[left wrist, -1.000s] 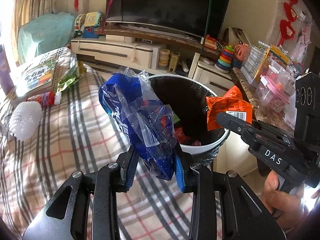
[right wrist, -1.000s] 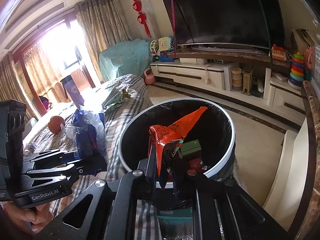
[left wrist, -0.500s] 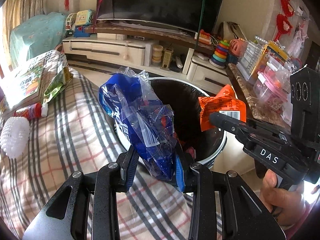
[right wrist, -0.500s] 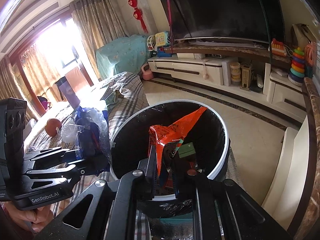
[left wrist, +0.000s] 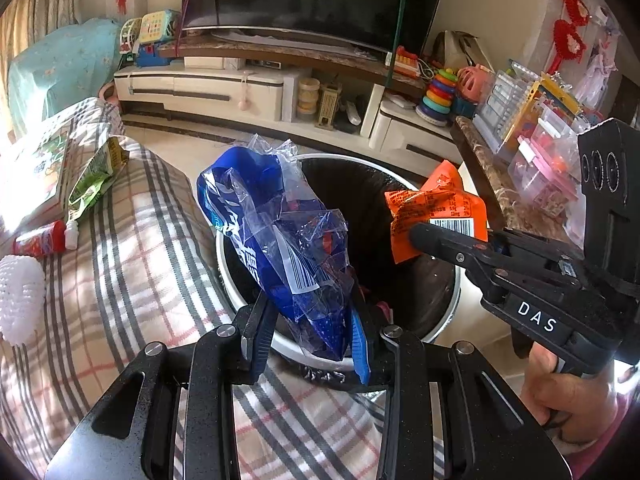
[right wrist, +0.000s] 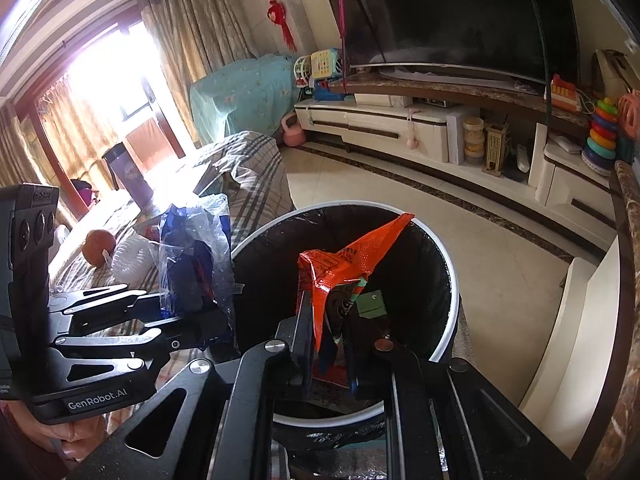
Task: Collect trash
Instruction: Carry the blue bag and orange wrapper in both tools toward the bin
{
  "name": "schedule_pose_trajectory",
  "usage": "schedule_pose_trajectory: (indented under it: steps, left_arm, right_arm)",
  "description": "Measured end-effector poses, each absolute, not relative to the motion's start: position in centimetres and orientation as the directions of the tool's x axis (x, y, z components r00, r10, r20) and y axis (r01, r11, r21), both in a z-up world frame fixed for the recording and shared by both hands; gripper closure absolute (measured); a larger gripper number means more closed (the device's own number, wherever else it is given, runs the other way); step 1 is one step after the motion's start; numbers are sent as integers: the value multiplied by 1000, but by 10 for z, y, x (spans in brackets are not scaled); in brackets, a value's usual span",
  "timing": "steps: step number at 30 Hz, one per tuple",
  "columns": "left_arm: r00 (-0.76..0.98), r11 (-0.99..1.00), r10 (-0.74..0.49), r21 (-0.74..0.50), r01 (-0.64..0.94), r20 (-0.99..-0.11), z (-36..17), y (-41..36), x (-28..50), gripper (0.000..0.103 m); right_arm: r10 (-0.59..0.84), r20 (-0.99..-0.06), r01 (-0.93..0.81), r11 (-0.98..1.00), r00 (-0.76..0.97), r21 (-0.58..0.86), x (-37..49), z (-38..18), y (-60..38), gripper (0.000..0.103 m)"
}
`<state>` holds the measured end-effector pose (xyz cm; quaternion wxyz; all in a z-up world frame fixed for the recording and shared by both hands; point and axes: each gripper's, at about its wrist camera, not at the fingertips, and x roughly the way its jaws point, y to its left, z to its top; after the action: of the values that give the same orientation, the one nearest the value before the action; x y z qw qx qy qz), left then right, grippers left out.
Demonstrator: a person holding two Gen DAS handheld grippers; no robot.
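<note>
Blue-and-clear crinkled plastic wrapper (left wrist: pixel 288 240) sits clamped in my left gripper (left wrist: pixel 312 336), over the near rim of the round white bin with a black liner (left wrist: pixel 448 312). To the right, my right gripper (right wrist: pixel 328 344) pinches the orange foil snack packet (right wrist: pixel 344 264) above the bin's open mouth.
</note>
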<state>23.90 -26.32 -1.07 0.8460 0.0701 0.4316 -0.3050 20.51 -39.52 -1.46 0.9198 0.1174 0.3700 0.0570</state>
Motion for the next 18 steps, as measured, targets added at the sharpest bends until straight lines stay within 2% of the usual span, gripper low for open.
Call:
schedule_pose_trajectory:
  steps: [18]
  left_arm:
    - [380,787,-448,-156,596,-809,-25,-278,253,70]
  right_arm:
    - [175,-702,6,969,690,247,222,-19,-399,86]
